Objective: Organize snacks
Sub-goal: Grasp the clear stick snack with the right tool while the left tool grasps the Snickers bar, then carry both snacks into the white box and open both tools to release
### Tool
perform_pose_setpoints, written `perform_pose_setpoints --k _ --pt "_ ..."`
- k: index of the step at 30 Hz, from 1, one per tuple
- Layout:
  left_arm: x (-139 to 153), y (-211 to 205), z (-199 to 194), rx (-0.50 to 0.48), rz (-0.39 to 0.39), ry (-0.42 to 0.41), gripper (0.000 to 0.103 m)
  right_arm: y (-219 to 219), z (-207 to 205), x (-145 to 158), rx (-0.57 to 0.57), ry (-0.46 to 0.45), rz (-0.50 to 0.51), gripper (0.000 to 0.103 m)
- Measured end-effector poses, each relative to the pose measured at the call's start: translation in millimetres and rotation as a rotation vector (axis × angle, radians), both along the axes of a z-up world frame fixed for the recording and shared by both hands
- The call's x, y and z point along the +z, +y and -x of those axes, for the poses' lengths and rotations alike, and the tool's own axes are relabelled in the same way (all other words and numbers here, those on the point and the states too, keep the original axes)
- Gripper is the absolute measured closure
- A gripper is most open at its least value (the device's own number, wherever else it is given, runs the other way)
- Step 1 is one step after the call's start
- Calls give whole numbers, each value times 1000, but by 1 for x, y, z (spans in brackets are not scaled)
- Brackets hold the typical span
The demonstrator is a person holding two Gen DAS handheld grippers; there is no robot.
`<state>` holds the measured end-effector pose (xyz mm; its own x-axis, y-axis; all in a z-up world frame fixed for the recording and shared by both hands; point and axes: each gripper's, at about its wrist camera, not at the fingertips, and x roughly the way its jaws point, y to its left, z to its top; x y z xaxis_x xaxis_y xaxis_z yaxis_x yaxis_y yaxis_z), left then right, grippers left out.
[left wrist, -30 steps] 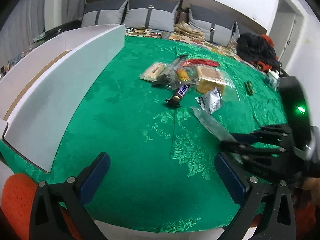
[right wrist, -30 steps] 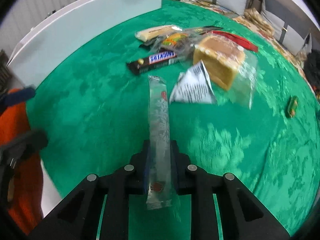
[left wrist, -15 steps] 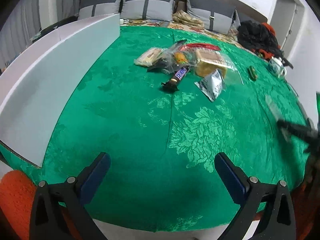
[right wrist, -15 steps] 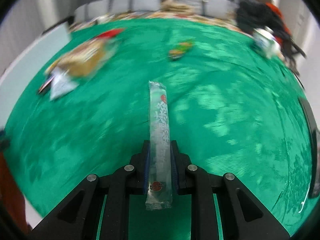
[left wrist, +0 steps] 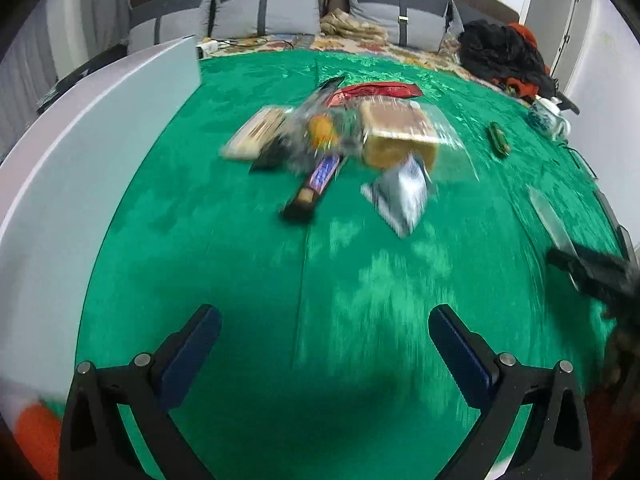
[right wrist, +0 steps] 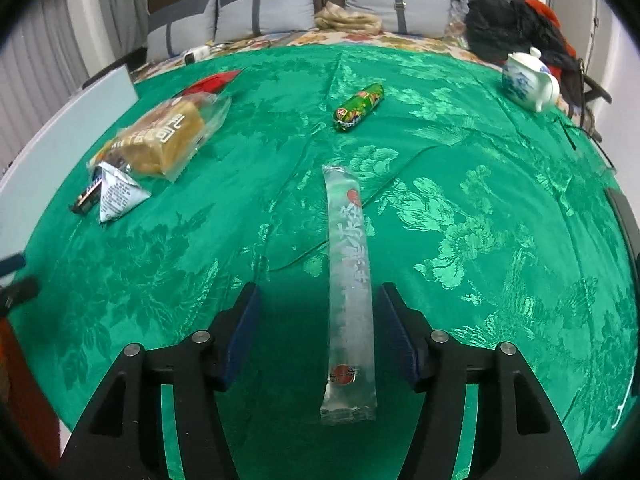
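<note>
a: a green cloth (right wrist: 480,160) is covering the table, with sofa cushions behind it.
b: and the right claw (right wrist: 316,332)?
a: its jaws are opening. a second ago they were pinching the clear stick pack (right wrist: 349,280); now it is lying loose between them, pointing to twelve o'clock.
b: so that one is being placed.
a: looks so. the left claw (left wrist: 324,352) is hanging wide and empty, facing the snack pile (left wrist: 340,140) at twelve o'clock.
</note>
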<state>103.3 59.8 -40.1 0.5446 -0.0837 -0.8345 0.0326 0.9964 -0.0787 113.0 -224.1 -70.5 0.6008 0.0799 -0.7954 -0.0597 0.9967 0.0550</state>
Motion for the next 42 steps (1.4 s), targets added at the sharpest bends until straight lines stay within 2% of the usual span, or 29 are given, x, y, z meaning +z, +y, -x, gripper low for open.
perform_pose_setpoints --k 2,4,5,8,9,10,12,16,19,20,21,24,26,27,29,31,32,33,34,36,38,40,42 --pt "0 -4 -29 -4 -35 8 11 -4 1 0 -6 3 -26 39" --pt "-4 -8 -58 -4 -80 27 25 -7 1 1 -12 7 -50 39" --pt "-6 -8 -68 -2 -87 37 28 -6 1 1 -13 7 -55 39" --pt "-14 -6 -94 7 -100 67 49 -7 2 1 -14 10 -64 39" --pt "-16 -5 -98 8 -102 71 71 -7 2 2 -14 10 -65 39" --pt "-17 -4 -98 4 -95 69 77 -8 2 2 -13 11 -67 39" --pt "-15 -2 -87 -8 -81 46 80 -9 2 2 -16 13 -76 39" --pt "-15 -6 -48 -73 -73 49 85 -16 1 3 -32 22 -134 40" --pt "-12 -2 -9 -102 -17 88 84 -28 3 4 -52 36 -222 39" --pt "-12 -2 3 -110 -21 98 83 -33 5 5 -59 41 -263 39" --pt "-12 -3 11 -119 -35 102 77 -41 7 6 -68 45 -317 39" --pt "-8 -7 20 -148 -85 70 45 -69 11 9 -116 52 -522 38" --pt "-7 -11 16 -150 -121 39 41 -85 10 12 -154 63 -594 38" --pt "-8 -12 12 -151 -121 46 41 -88 8 15 -163 72 -581 38" --pt "-16 -15 1 -154 -137 63 41 -79 0 23 -121 115 -488 38" --pt "-17 -18 -2 -163 -156 51 41 -57 -13 28 -49 169 -362 40" --pt "-17 -19 -4 -168 -154 51 45 -47 -18 29 -25 181 -312 42" --pt "-16 -20 -6 -176 -137 53 71 -41 -22 28 -13 188 -272 46" --pt "-16 -19 -7 -179 -120 58 86 -32 -28 26 -6 196 -217 60" --pt "-14 -16 -8 -163 -101 58 86 -20 -40 17 -2 237 -141 86" --pt "-8 -8 -3 -150 -44 55 86 -13 -44 10 13 285 -96 85" --pt "5 5 6 -127 40 36 86 -15 -39 17 -18 280 -88 85" --pt "22 17 15 -118 112 7 86 -20 -30 28 -29 261 -165 85"
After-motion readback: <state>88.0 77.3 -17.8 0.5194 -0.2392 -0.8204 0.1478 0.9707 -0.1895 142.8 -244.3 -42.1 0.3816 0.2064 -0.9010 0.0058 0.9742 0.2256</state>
